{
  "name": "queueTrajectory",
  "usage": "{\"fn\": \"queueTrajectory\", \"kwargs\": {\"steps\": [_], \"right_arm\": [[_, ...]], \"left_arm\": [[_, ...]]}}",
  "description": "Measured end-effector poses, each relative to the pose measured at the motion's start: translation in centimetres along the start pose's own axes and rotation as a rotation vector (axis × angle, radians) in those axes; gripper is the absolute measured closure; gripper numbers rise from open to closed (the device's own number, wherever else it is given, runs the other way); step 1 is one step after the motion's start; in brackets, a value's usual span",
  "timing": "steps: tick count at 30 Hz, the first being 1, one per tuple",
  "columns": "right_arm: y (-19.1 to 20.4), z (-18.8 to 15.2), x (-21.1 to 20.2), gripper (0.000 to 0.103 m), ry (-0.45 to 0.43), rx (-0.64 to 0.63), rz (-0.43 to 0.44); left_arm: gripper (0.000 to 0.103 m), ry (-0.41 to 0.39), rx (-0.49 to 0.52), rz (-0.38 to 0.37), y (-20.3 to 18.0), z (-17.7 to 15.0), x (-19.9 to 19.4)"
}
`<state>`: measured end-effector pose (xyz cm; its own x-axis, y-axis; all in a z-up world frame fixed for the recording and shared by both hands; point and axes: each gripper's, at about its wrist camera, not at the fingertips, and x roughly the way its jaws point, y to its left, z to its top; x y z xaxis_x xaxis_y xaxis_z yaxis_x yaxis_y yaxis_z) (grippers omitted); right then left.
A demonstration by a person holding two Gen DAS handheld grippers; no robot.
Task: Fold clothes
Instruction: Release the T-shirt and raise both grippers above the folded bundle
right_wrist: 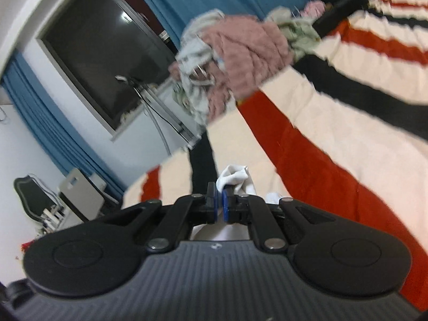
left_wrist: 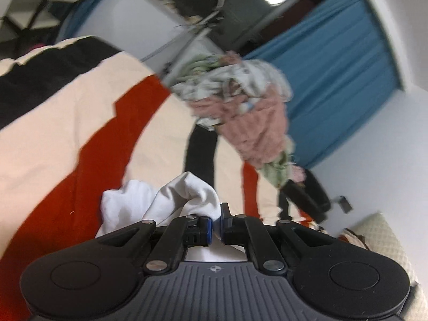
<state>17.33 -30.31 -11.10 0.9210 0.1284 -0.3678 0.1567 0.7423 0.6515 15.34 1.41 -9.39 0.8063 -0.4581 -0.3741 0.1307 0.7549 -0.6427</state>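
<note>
A white garment (left_wrist: pixel 165 200) hangs bunched from my left gripper (left_wrist: pixel 216 224), which is shut on a fold of it above the striped bed cover (left_wrist: pixel 67 123). In the right wrist view my right gripper (right_wrist: pixel 219 203) is shut on another bunched edge of the same white garment (right_wrist: pixel 235 178). A heap of unfolded clothes (left_wrist: pixel 240 101), pink, pale green and patterned white, lies further back on the bed; it also shows in the right wrist view (right_wrist: pixel 240 53). Both views are motion-blurred.
The bed cover (right_wrist: pixel 347 147) has cream, red and black stripes. Blue curtains (left_wrist: pixel 334 75) hang along the white wall. A dark window (right_wrist: pixel 107 53) is beyond the bed. A cream quilted cushion (left_wrist: pixel 385 238) lies at the right. A grey box (right_wrist: pixel 80 195) stands on the floor.
</note>
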Motion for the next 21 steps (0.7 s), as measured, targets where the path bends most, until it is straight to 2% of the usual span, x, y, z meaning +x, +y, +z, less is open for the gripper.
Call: {"fn": "queueTrajectory", "kwargs": {"steps": [3,6,10,12,13,14,15,16,17,19,21], "right_arm": [[-1.9,-0.9,1.7,0.096,0.035,0.044,0.017],[-2.1,-1.0,2.5,0.095,0.05,0.062,0.009],[-1.4,-0.6,3.4,0.093,0.05,0.004,0.049],[-1.5,-0.5,4.1,0.091,0.078,-0.021,0.083],[-1.7,-0.4,4.5,0.076,0.103,-0.007,0.091],[-1.9,-0.4,4.7,0.062,0.123,0.012,0.104],[-2.0,-0.5,4.6,0.022,0.129,0.037,0.126],[-1.8,-0.6,4.3,0.0,0.132,0.045,0.145],[-1.1,-0.8,3.7,0.0,0.128,0.013,0.155],[0.3,-1.1,2.6,0.0,0.119,-0.057,0.171],[1.7,-1.7,1.5,0.0,0.093,-0.157,0.153]], "left_arm": [[0.097,0.015,-0.017,0.007,1.4,-0.7,1.4],[0.097,0.016,-0.034,-0.007,2.4,0.1,2.8],[0.096,0.005,-0.039,-0.01,3.2,0.6,3.9],[0.091,0.018,-0.032,-0.009,3.3,0.5,3.9],[0.076,0.037,-0.021,-0.011,3.2,0.5,3.9],[0.054,0.051,-0.006,-0.015,3.0,0.6,3.8],[0.043,0.064,0.01,-0.019,2.6,0.6,3.6],[0.022,0.05,0.029,-0.019,2.2,0.5,3.2],[0.01,0.028,0.049,-0.018,1.7,0.5,2.6],[0.005,-0.005,0.094,-0.01,0.9,0.3,1.7],[0.005,0.006,0.149,0.015,0.5,-0.1,1.6]]}}
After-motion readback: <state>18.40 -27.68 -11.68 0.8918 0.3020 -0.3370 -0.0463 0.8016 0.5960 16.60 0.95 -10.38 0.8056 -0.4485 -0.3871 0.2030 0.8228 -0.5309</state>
